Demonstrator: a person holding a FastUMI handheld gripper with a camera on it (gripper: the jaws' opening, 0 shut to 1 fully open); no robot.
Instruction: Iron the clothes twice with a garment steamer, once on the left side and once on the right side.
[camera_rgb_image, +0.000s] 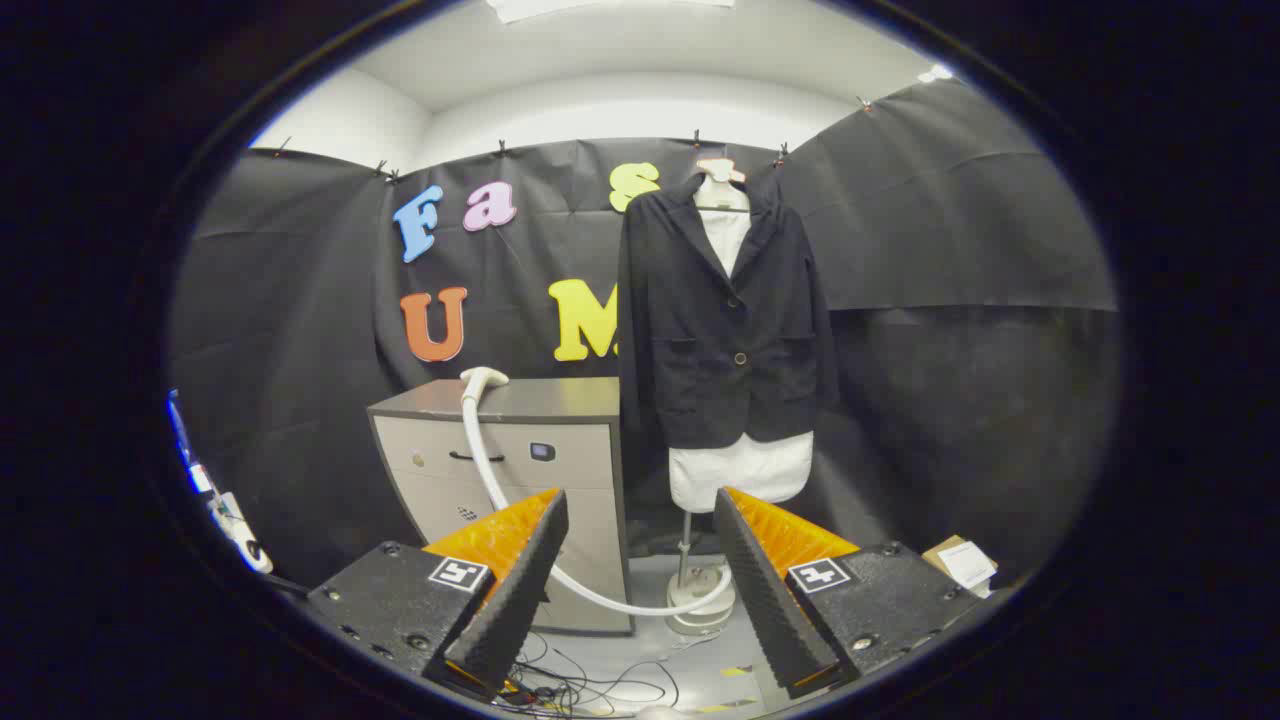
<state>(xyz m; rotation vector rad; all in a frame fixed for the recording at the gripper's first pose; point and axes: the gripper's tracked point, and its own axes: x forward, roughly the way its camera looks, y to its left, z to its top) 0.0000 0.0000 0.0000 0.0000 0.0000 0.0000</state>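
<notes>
A black jacket (725, 320) hangs buttoned on a white mannequin torso (740, 470), which stands on a pole with a round base (700, 605), well beyond my fingers. The white steamer head (484, 379) lies on top of a grey cabinet (520, 450) to the left of the mannequin. Its white hose (500, 490) runs down the cabinet front and curves along the floor to the base. My gripper (640, 505) stands open with nothing between its fingers, far short of both steamer and jacket.
Tangled black cables (570, 690) lie on the floor just ahead of my fingers. A small cardboard box (960, 560) sits on the floor to the right. Black cloth walls close the booth behind and at both sides.
</notes>
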